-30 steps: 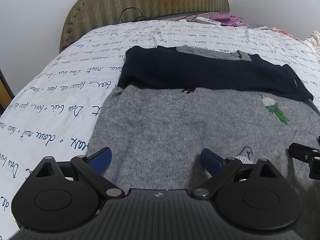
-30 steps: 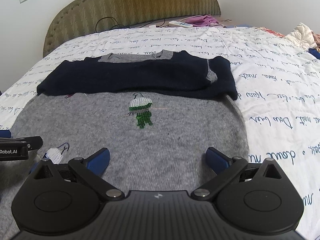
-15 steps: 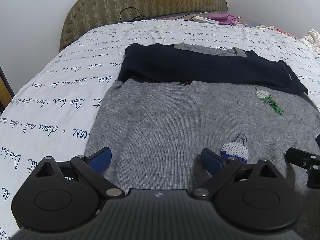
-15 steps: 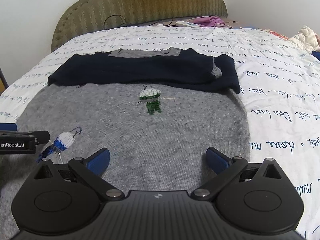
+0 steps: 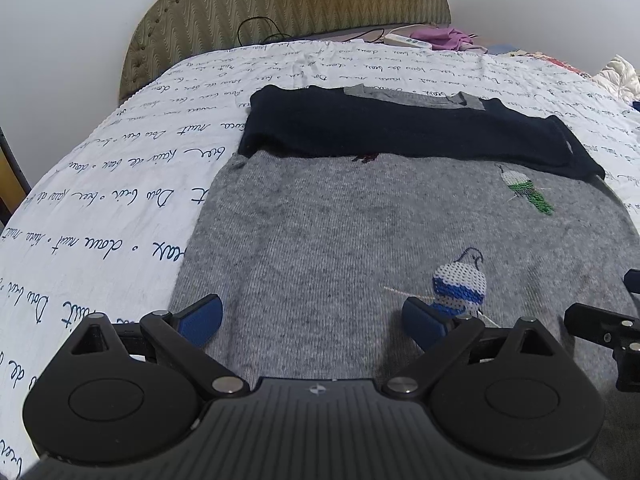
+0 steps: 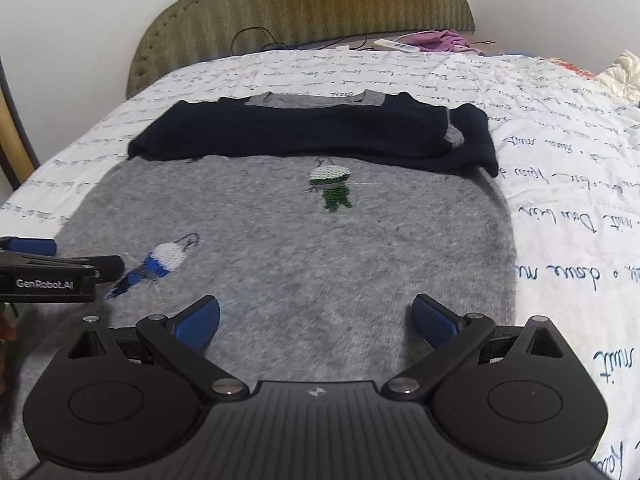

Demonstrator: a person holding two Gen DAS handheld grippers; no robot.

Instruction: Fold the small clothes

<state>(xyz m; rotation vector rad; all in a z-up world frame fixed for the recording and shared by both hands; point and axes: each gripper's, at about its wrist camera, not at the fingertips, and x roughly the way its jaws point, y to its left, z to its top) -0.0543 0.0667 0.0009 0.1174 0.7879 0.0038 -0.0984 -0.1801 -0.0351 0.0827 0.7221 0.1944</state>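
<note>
A grey knitted sweater (image 5: 340, 232) with embroidered birds lies flat on the bed; it also shows in the right wrist view (image 6: 300, 240). Its dark navy sleeves (image 5: 400, 128) are folded across the chest, also in the right wrist view (image 6: 312, 132). My left gripper (image 5: 312, 316) is open and empty over the sweater's lower left part. My right gripper (image 6: 316, 316) is open and empty over the lower right part. Each gripper shows at the edge of the other's view: the right one (image 5: 608, 328) and the left one (image 6: 48, 276).
The bed (image 5: 100, 200) has a white sheet with blue script and an olive headboard (image 5: 288, 0). A power strip (image 5: 408, 40) and purple cloth (image 5: 448, 36) lie at the head. Bedding is piled at the far right (image 6: 620, 72).
Both grippers have drawn back toward the sweater's hem and risen a little; more of the sweater, including the blue bird, has come into view. Both stay open.
</note>
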